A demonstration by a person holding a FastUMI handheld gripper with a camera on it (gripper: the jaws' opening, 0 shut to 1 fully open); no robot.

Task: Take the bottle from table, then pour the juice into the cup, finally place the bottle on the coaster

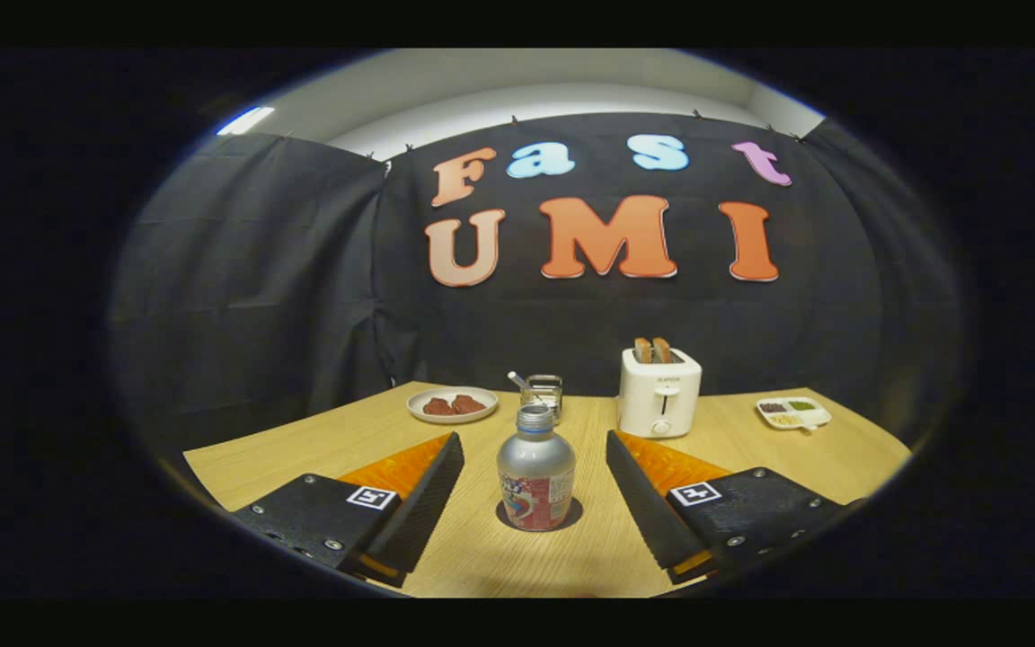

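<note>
A silvery bottle [535, 467] with a red label stands upright on a dark round coaster [573, 518] on the wooden table [302, 449]. It sits between my two fingers, close to their tips, with a gap on each side. My gripper [534, 440] is open and neither finger touches the bottle. Just beyond the bottle stands a small glass cup [544, 393] with a stick or straw leaning in it; the bottle's neck hides part of the cup.
A white plate [452, 404] with dark red pieces lies beyond the left finger. A white toaster [659, 392] with two slices in it stands beyond the right finger, and a small divided dish [793, 412] sits further right. The black cloth wall closes off the back.
</note>
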